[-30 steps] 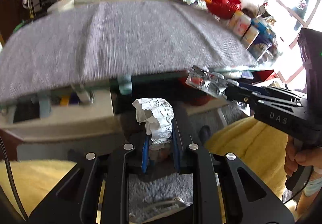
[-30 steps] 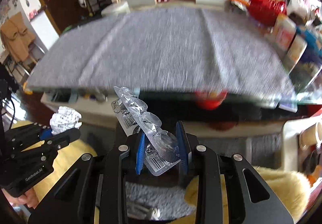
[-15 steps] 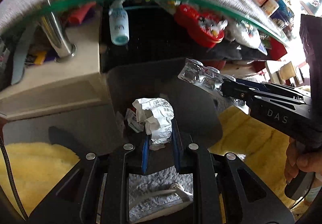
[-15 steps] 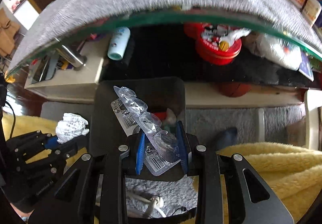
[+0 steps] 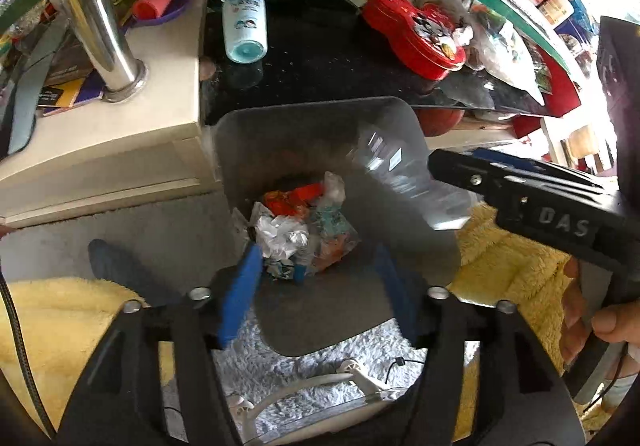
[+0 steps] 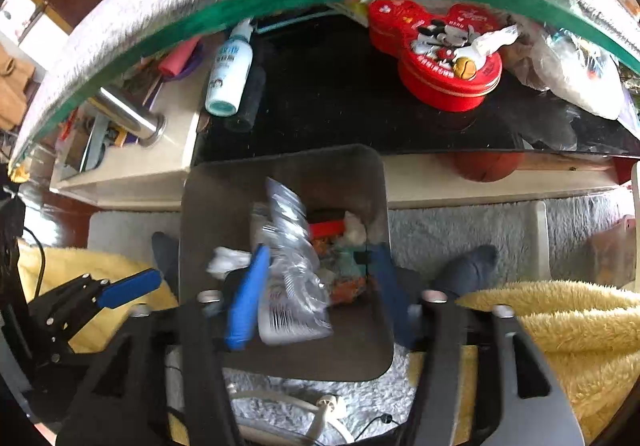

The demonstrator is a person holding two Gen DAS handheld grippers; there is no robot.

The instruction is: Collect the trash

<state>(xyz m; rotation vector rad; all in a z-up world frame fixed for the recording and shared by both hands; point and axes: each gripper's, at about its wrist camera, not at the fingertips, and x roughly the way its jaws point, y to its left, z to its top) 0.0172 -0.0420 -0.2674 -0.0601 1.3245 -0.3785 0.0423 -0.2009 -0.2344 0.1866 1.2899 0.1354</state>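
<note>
In the left wrist view we look down into the dark trash bin (image 5: 404, 258) on the pale rug (image 5: 320, 370). Our left gripper (image 5: 316, 286) hangs over its near rim with its blue pads spread wide and nothing between them. The crumpled white paper (image 5: 280, 236) lies at the bottom among red and teal wrappers (image 5: 292, 199). To the right, the right gripper (image 5: 448, 165) reaches over the bin's rim, and the clear blister pack (image 5: 400, 177) shows as a blurred streak at its tip; we cannot tell from here whether it touches the fingers. Beyond the bin, a white bottle (image 5: 244, 21) and a red tin (image 5: 416, 33) sit on the black shelf under the glass table edge.

In the right wrist view our right gripper (image 6: 316, 286) is spread open above the same trash bin (image 6: 376, 334). The blister pack (image 6: 292, 266) appears smeared, just beside the left blue pad (image 6: 246, 302) and clear of the right one, over the bin's opening. The white paper (image 6: 226, 260) shows by the bin's left wall. The left gripper (image 6: 128, 288) sits at the left edge, one blue pad visible. Yellow fleece (image 6: 560, 334) lies on either side.
</note>
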